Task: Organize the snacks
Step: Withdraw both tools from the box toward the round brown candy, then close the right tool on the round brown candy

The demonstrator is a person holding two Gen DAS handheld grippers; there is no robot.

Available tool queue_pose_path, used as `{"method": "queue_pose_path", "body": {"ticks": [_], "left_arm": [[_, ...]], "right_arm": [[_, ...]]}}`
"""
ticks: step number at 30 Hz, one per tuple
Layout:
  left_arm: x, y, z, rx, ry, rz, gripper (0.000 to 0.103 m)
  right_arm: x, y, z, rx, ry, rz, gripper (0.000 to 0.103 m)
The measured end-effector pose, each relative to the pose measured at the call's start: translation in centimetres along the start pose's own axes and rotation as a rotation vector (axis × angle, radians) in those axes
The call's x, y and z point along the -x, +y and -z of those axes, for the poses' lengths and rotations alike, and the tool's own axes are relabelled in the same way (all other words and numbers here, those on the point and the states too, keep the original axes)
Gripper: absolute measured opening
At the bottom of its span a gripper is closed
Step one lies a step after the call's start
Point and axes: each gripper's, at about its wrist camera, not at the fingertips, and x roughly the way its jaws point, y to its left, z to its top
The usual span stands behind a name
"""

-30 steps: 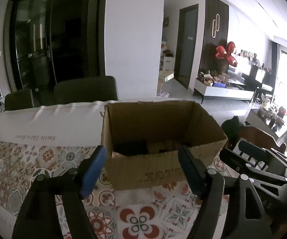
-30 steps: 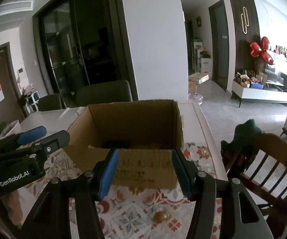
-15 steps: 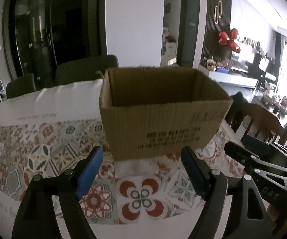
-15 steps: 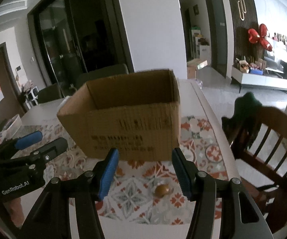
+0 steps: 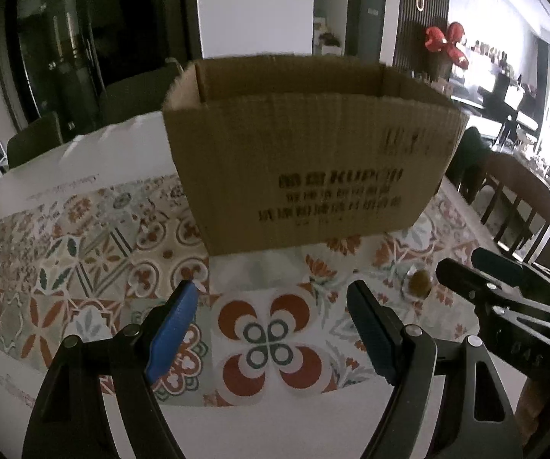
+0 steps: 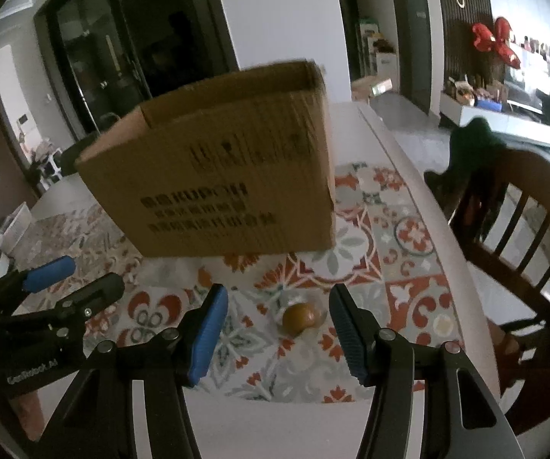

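A: Right wrist view is showing the right tongs (image 6: pixel 278 308) standing spread, with nothing pinched; a small round wrapped snack (image 6: pixel 299 318) is lying on the patterned tabletop (image 6: pixel 401 237) just beyond the tips, nearer the right pad.

B: And the left tongs (image 5: pixel 273 304)?

A: They are standing wide apart and empty too, hovering over a red flower tile. The cardboard box (image 5: pixel 309 160) is sitting open-topped on the far side of both; the snack is lying near its right corner.

B: How is that snack going to handle?

A: It is looking light and firm, but round, and the clear wrapper is probably making it slippery, so it may be rolling away under a glancing touch. I am judging the best hold to be across its widest middle, pads squarely on opposite sides, squeezing gently.
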Motion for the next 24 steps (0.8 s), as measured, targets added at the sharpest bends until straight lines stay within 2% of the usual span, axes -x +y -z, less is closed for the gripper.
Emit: {"method": "queue_pose_path", "body": {"ticks": [16, 18, 22, 24], "left_arm": [[-4.1, -1.1, 0.8, -0.005, 0.099, -0.007, 0.08], [-4.7, -1.0, 0.7, 0.002, 0.11, -0.003, 0.08], [-5.4, -1.0, 0.5, 0.013, 0.125, 0.002, 0.08], [-5.7, -1.0, 0.4, 0.015, 0.128, 0.001, 0.08]], "right_arm": [[-3.8, -1.8, 1.4, -0.051, 0.098, 0.01, 0.055], [-4.1, -1.8, 1.5, -0.05, 0.103, 0.013, 0.051], [-4.8, -1.7, 1.5, -0.05, 0.118, 0.016, 0.051], [-4.9, -1.7, 1.4, -0.048, 0.119, 0.018, 0.046]]}}
